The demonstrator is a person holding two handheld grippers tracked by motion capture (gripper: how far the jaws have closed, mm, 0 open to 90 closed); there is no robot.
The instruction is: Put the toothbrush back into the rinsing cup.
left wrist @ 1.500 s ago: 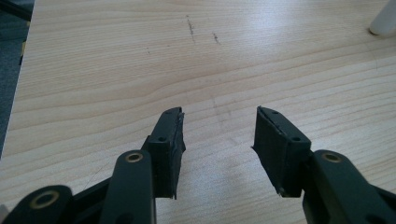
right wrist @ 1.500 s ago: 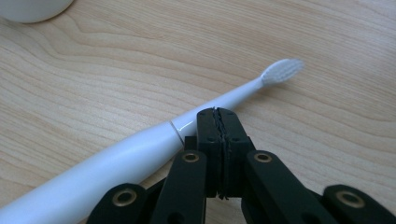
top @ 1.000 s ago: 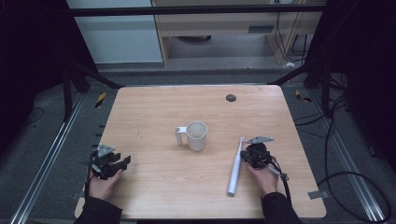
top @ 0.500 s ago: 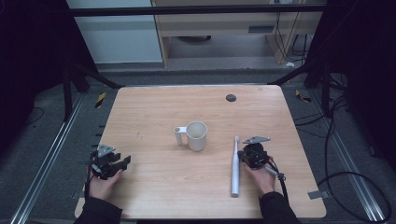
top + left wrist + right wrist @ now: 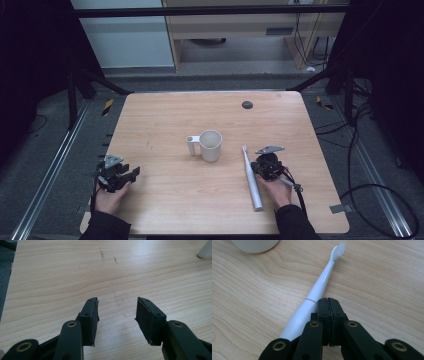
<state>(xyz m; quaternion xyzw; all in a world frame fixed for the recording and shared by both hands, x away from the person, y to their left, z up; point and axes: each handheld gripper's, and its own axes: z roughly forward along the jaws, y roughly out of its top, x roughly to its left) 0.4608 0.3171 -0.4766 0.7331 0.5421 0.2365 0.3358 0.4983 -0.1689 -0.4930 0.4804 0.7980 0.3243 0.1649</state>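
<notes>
A white electric toothbrush lies on the wooden table at the front right, its bristle head pointing away toward the white mug. My right gripper is shut with nothing in it. In the right gripper view its closed jaw tips rest against the right side of the toothbrush handle, with the mug's base at the top left. My left gripper stays low at the front left. It is open over bare wood.
A dark round hole marks the table's far side. The mug's foot peeks into the left gripper view at the top right. Black frame bars and cables surround the table; a pale cabinet stands behind.
The toothbrush has swung round on the table: its head moved left and its butt end moved right. The right gripper shifted slightly left with it. The left gripper stayed put.
</notes>
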